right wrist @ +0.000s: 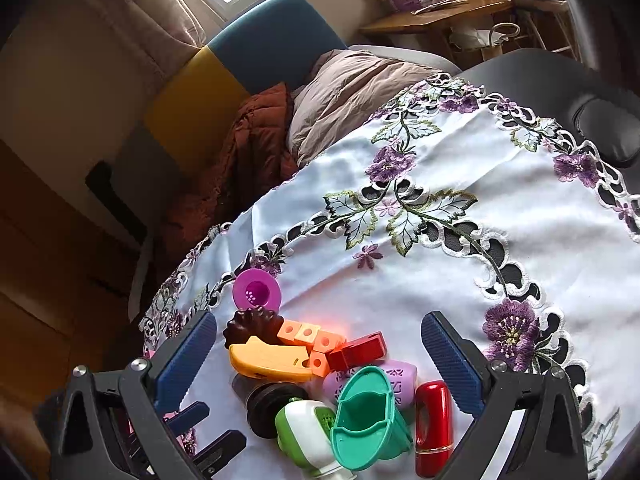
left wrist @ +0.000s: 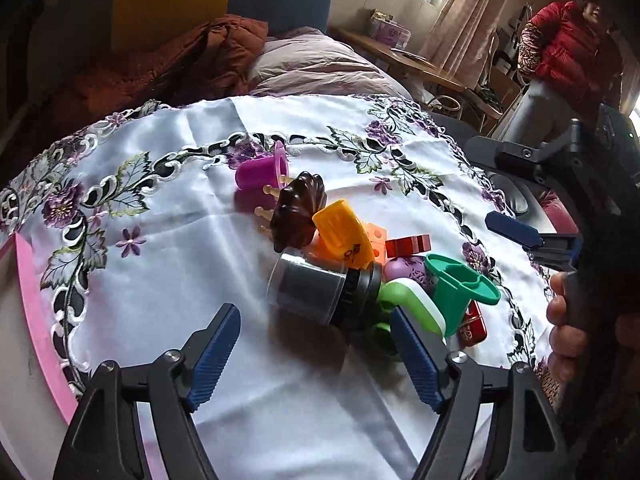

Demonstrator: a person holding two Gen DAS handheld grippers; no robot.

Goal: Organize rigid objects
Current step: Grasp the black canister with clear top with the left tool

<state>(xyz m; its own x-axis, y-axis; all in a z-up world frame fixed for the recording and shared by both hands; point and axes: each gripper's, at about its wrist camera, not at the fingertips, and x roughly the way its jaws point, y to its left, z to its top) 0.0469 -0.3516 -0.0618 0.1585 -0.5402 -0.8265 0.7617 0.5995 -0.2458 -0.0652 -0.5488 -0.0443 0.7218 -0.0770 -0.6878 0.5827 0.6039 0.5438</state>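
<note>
Hovering over the cloth-covered bench (left wrist: 168, 248), the left gripper (left wrist: 316, 352) has its blue jaws spread wide with nothing between the pads. Just ahead of them lies the heap of small rigid things: a clear jar with a black lid (left wrist: 320, 288) on its side sits nearest, a little beyond the gap and toward the right jaw, whose tip overlaps a green-and-white piece (left wrist: 416, 304) in the picture; whether they touch I cannot tell. Farther off lie a brown fluted mould (left wrist: 298, 212), an orange banana-shaped case (left wrist: 344, 236) and a purple cup (left wrist: 262, 172) tipped on its side.

From the right wrist view, the right gripper (right wrist: 320, 364) also stands wide open and grips nothing. The heap lies between and just ahead of its jaws: the orange case (right wrist: 272, 360), peach blocks (right wrist: 308, 336), a red block (right wrist: 356, 350), a teal scoop-shaped cup (right wrist: 364, 416), a red lipstick-like tube (right wrist: 434, 424) near the right jaw, the brown mould (right wrist: 250, 326) close to the left jaw. None of these touches a pad. The purple cup (right wrist: 256, 290) lies beyond the jaw tips.
</note>
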